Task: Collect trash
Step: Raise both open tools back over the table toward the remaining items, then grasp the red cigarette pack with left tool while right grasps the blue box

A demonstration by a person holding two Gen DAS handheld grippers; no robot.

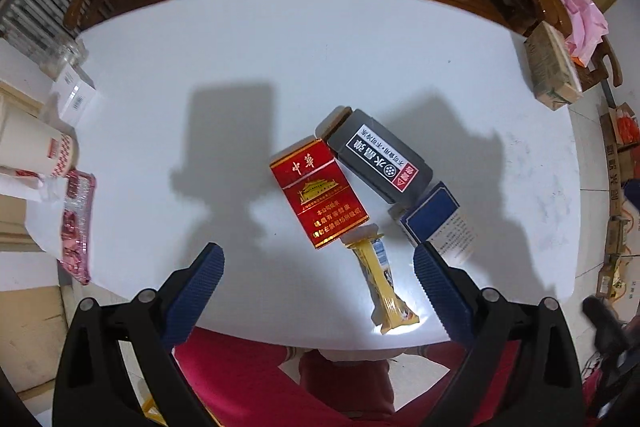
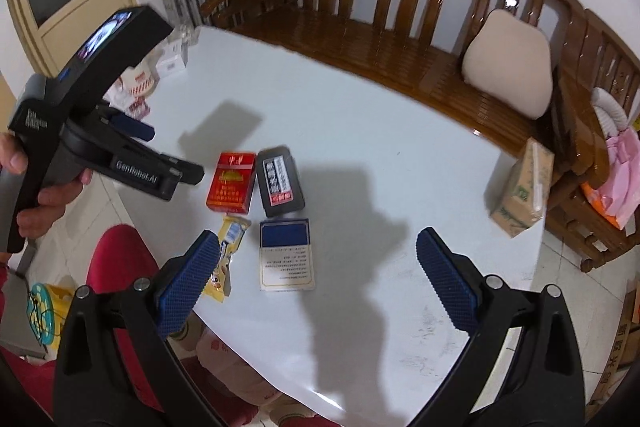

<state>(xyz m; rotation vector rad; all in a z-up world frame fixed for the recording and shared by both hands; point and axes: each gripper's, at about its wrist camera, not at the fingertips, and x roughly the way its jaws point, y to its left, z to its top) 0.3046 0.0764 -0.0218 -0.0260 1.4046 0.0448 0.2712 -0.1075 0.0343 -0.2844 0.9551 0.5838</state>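
The left gripper (image 1: 318, 269) hangs with jaws wide apart, empty, above the near edge of the white bench (image 1: 320, 59). The right gripper (image 2: 318, 253) is likewise spread and empty. Between them lie a yellow wrapper (image 1: 382, 283), a red pack (image 1: 318, 193), a grey box (image 1: 378, 155) and a blue pack (image 1: 440, 221), clustered together.

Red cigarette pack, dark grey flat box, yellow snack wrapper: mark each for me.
Red cigarette pack (image 1: 318, 193): left wrist view, printed front face.
Dark grey flat box (image 1: 380, 157): left wrist view, white label.
Yellow snack wrapper (image 1: 380, 281): left wrist view, mid-length.
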